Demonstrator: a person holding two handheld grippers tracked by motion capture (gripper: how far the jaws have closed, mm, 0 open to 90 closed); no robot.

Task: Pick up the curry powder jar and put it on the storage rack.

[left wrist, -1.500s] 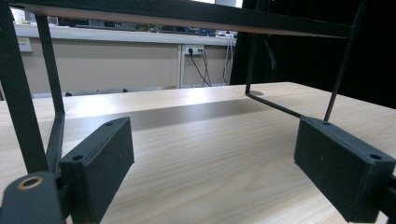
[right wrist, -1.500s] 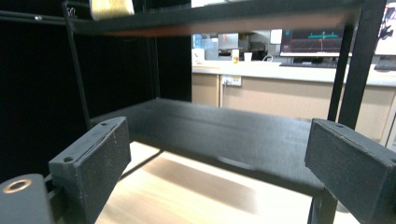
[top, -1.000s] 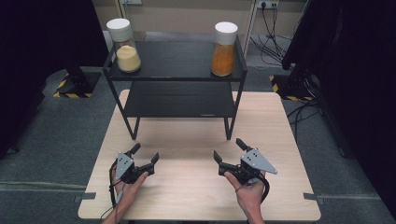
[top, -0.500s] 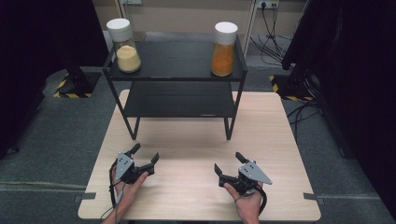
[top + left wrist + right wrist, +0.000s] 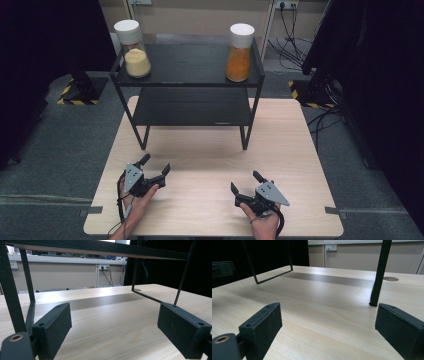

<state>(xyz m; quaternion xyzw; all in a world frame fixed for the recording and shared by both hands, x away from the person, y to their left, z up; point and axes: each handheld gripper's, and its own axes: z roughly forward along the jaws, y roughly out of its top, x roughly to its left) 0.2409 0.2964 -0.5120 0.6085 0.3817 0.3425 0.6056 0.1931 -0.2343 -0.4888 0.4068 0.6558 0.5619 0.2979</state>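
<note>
You sit at a pale wooden table (image 5: 210, 200) that stands on a grey carpeted floor (image 5: 55, 150). Ahead of you runs a beige wall (image 5: 200, 15) with a white power socket (image 5: 286, 4) at its right, and black cables (image 5: 292, 30) hang from it down to the floor. Dark curtains (image 5: 380, 75) close off the right side and the left. At their feet you see black stands marked with yellow and black stripes (image 5: 75, 95). The light falls evenly from above.
</note>
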